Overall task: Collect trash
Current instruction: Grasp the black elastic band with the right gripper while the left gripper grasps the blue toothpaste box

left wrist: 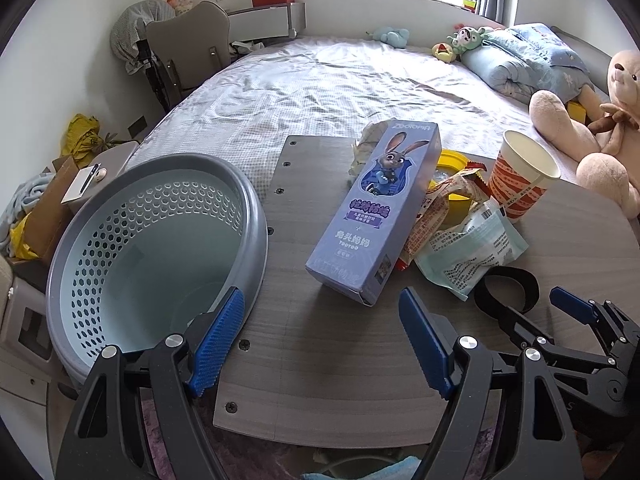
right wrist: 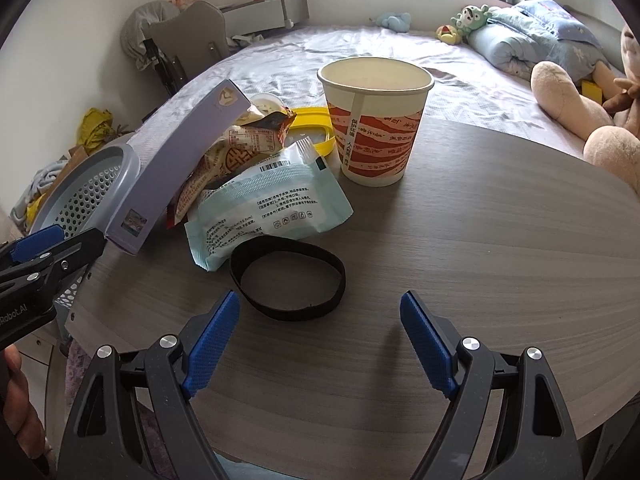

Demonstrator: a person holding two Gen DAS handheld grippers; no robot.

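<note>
Bedroom clutter framed a grey wood-grain table (right wrist: 480,240) pushed against a bed (left wrist: 340,80), with a perforated blue basket (left wrist: 256,216) sitting off its left edge, empty as far as could be seen. On the table the trash lay in a loose heap: a tall lilac box (left wrist: 372,208) printed with a cartoon rabbit, leaning on crinkled snack wrappers (right wrist: 236,152); a pale green packet (right wrist: 268,208) in front of them; a yellow lid (right wrist: 312,132) behind; an orange-striped paper cup (right wrist: 376,120) standing upright and apart to the right; and a black band (right wrist: 288,280) lying flat, nearest the tools.

Both tools were spread wide and pinched nothing: the left gripper (left wrist: 320,340) hovered between basket and box, the right gripper (right wrist: 320,340) just short of the band.

The box looked light and stiff, probably best taken across its narrow faces near the low end. The cup seemed light and crushable, so a gentle hold below the rim would suit. The packet and wrappers looked soft and slippery; an edge pinch seemed safest. The limp band would likely need one finger slid under it.
</note>
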